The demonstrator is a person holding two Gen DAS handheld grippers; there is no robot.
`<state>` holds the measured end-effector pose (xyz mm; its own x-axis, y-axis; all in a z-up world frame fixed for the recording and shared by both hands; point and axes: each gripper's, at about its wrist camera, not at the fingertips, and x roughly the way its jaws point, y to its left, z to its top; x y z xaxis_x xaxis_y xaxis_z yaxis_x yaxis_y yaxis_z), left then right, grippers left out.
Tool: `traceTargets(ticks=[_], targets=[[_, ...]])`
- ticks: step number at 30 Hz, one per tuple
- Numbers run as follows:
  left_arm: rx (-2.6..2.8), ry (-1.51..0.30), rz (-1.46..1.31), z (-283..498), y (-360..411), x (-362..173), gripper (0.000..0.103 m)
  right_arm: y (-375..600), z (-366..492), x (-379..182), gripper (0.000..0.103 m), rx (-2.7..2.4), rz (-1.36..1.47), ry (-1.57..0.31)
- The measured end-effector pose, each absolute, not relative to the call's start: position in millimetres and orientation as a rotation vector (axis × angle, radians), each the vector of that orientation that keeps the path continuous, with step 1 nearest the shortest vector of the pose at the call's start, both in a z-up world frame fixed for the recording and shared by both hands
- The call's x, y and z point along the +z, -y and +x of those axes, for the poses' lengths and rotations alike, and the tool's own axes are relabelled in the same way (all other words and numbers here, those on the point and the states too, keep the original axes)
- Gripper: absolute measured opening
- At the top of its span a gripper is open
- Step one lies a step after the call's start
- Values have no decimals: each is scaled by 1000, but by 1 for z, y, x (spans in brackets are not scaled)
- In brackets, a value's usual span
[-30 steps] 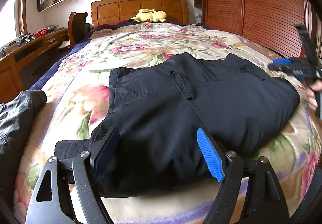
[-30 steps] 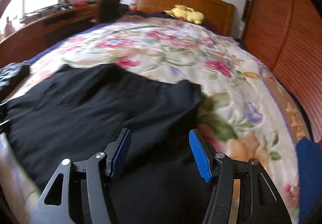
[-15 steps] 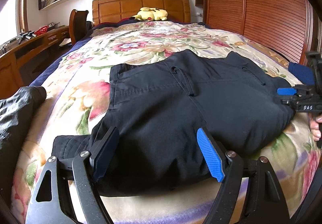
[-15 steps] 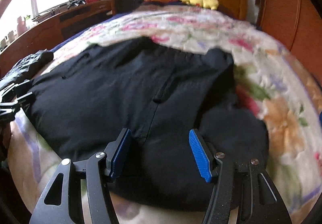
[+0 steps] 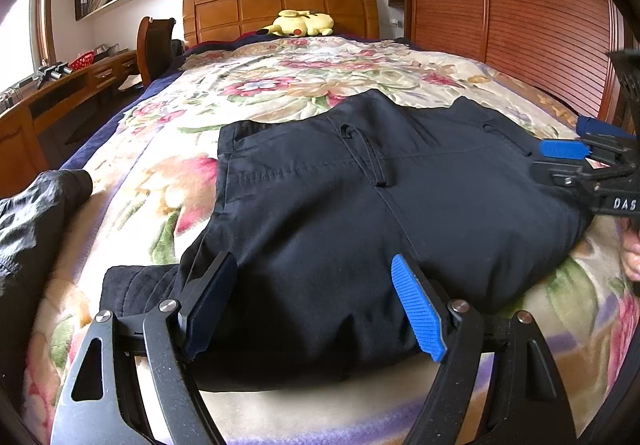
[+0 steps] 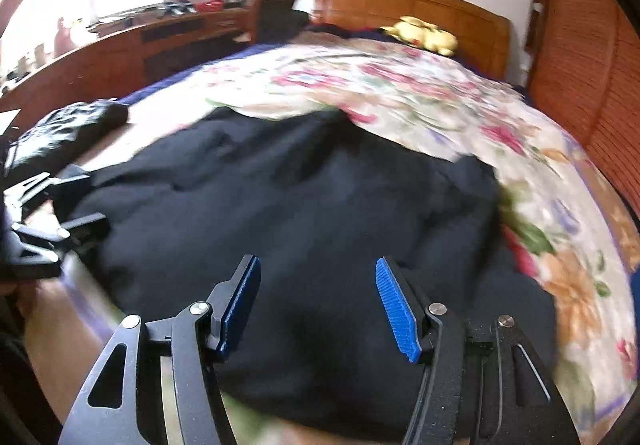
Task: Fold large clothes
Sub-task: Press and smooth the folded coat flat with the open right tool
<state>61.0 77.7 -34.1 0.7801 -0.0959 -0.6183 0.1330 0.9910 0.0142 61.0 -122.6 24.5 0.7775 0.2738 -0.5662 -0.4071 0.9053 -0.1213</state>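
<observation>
A pair of black trousers (image 5: 360,205) lies folded on the flowered bedspread (image 5: 280,85), waistband toward the headboard. It also shows in the right wrist view (image 6: 300,213), blurred. My left gripper (image 5: 316,309) is open, low over the near edge of the trousers, holding nothing. My right gripper (image 6: 318,305) is open over the near right part of the cloth, empty. The right gripper also shows at the right edge of the left wrist view (image 5: 580,161), at the trousers' right side. The left gripper shows at the left edge of the right wrist view (image 6: 36,221).
Another dark garment (image 5: 32,221) lies at the bed's left edge. A yellow plush toy (image 5: 300,23) rests by the wooden headboard. A wooden desk (image 5: 60,85) and chair (image 5: 154,41) stand left of the bed. A slatted wooden wardrobe (image 5: 520,17) runs along the right.
My right gripper has swung leftward over the trousers and dropped lower at their right side. My left gripper has stayed near the front edge. Both stayed open.
</observation>
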Motion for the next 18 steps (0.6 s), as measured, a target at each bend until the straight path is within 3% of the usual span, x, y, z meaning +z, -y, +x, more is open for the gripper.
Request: traceTargets(ticks=[10, 18], targets=[[-131, -657, 57, 58, -79, -33, 80, 80, 94, -15, 62, 465, -258, -658], [-126, -617, 41, 44, -89, -25, 80, 84, 91, -12, 62, 473, -233, -647]])
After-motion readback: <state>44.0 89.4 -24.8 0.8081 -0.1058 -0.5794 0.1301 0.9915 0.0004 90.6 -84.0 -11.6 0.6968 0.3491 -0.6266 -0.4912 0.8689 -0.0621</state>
